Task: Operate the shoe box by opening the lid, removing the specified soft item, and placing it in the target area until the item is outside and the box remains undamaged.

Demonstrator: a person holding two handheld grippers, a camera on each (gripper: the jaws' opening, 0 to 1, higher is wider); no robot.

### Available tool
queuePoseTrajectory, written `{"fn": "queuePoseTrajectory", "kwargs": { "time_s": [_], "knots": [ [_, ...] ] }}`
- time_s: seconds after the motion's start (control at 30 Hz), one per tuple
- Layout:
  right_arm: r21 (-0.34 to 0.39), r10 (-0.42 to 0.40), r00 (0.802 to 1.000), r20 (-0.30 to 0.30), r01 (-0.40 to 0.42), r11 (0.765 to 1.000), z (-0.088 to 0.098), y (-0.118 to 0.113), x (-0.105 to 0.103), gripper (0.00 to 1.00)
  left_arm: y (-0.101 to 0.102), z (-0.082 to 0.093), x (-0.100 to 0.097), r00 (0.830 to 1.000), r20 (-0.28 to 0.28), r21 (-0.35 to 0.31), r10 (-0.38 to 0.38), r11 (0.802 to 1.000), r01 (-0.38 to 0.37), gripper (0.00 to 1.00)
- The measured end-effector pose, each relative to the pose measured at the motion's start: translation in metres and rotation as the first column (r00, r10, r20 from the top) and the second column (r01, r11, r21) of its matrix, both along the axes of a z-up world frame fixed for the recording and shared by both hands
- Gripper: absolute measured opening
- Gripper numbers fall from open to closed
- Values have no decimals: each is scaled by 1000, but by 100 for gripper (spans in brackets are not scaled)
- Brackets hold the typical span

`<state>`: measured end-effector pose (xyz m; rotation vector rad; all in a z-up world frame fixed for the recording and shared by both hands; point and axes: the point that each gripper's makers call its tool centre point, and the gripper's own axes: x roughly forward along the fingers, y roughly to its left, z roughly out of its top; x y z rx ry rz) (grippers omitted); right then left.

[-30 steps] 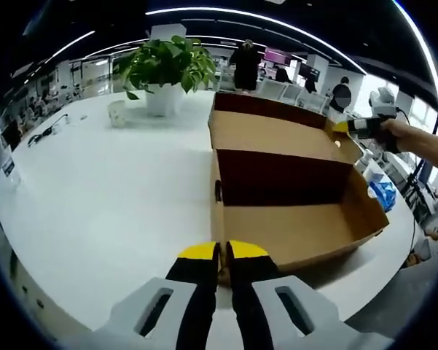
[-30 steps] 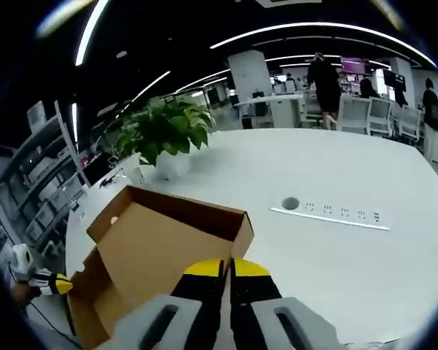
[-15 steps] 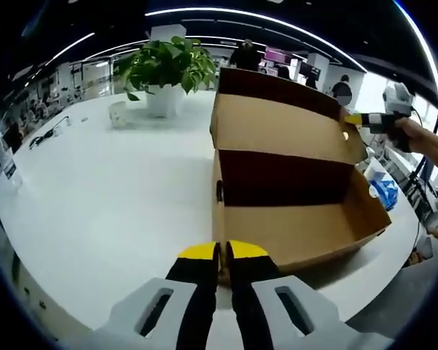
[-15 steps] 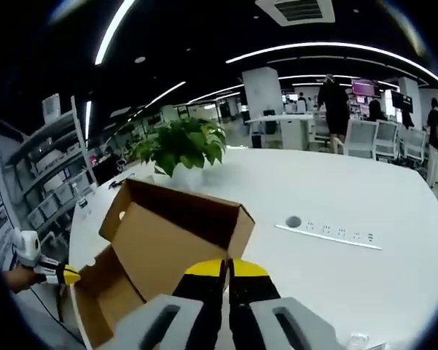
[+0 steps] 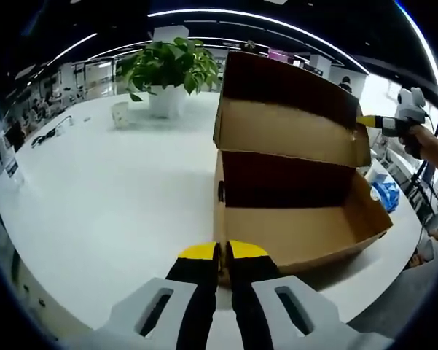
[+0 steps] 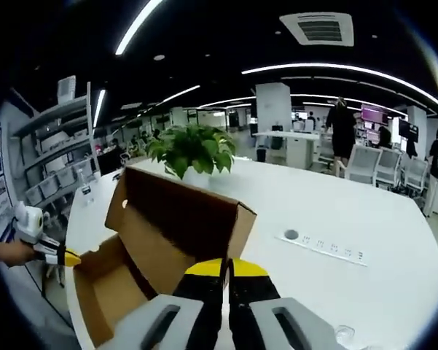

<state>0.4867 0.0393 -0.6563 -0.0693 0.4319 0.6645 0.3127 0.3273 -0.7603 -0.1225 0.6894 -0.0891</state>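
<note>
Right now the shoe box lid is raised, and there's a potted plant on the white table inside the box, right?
Not quite. The lid is raised, but the potted plant stands on the white table beyond the shoe box, not inside it; the left gripper view shows this.

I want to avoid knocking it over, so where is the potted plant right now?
In the left gripper view the potted plant stands on the white table beyond and left of the shoe box's raised lid.
</note>
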Motion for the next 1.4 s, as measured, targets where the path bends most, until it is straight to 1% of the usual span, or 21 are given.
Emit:
{"fn": "queuePoseTrajectory", "kwargs": {
  "time_s": [0.17,0.3,0.5,0.6,0.7,0.77,0.9,1.0,1.17,1.27,1.33,1.4],
  "knots": [
    [-1,8,1000,26,-8,1000,5,-1,-13,0,-1,0,0,1000,2,-4,-1,1000,1,2],
    [-17,19,999,48,-18,1000,8,-1,-23,0,-1,0,-1,1000,4,-5,-3,1000,3,2],
    [-15,21,998,66,-20,1000,12,-1,-40,0,-1,0,-1,1000,11,-14,-2,1000,2,2],
    [-14,17,995,101,-15,1000,10,-2,-52,0,-1,0,-1,1000,17,-22,-3,1000,3,2],
    [-4,9,994,111,-9,1000,10,-2,-61,0,-1,0,-1,1000,22,-29,-6,1000,6,2],
    [-19,13,991,131,-10,1000,8,-1,-69,0,-1,0,-2,999,31,-27,-9,1000,10,3],
    [-1,-2,991,132,2,1000,3,-2,-81,0,-1,0,-2,999,36,-25,-16,1000,17,3],
    [-4,-9,990,139,10,1000,-2,-1,-93,0,-1,0,-2,999,39,-27,-20,999,21,3],
    [-6,-21,990,139,22,1000,-7,-1,-103,0,-1,0,-2,999,39,-19,-25,999,26,3],
    [-4,-32,989,147,33,999,-6,-2,-108,0,0,0,-2,999,41,-17,-29,999,30,3],
    [8,-41,990,138,41,999,-7,-3,-110,0,1,0,-2,998,44,-15,-34,999,35,3],
    [2,-41,990,133,41,999,-10,-2,-113,0,1,1,-2,998,50,-3,-48,999,49,3]
  ]
}}
